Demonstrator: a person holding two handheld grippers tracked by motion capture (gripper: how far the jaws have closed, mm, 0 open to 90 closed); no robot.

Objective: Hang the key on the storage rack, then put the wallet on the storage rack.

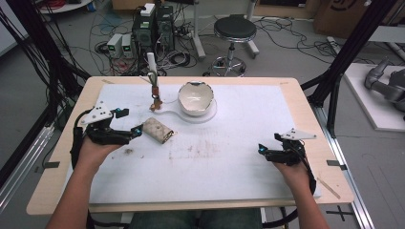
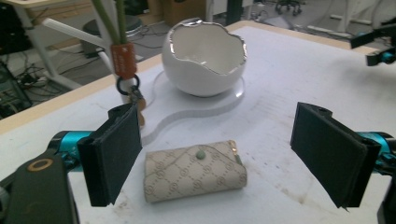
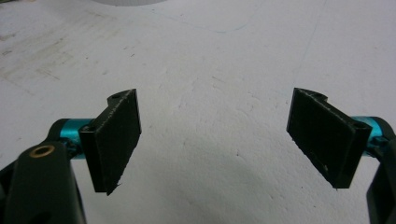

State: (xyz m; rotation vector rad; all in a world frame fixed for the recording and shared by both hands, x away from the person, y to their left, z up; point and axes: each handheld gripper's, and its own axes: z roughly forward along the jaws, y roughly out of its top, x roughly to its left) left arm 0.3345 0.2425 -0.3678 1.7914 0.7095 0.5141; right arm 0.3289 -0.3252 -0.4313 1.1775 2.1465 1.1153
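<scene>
A beige patterned pouch (image 1: pixel 157 130) with a small green snap lies flat on the white mat (image 1: pixel 229 167), left of centre. My left gripper (image 1: pixel 138 131) is low at its left end. In the left gripper view the pouch (image 2: pixel 194 170) lies between the wide-apart black pads (image 2: pixel 114 154), closer to the left one, and neither pad presses on it. My right gripper (image 1: pixel 261 150) rests near the mat's right side, open. In the right gripper view its jaws (image 3: pixel 219 140) frame bare mat.
A white egg-shell-shaped bowl (image 1: pixel 195 98) stands on a clear curved base (image 1: pixel 167 112) behind the pouch. A brown tag with a ring (image 1: pixel 154 93) hangs from green stems left of the bowl. Brownish stains (image 1: pixel 200 150) mark the mat's middle. A stool (image 1: pixel 234 29) and cables are beyond the table.
</scene>
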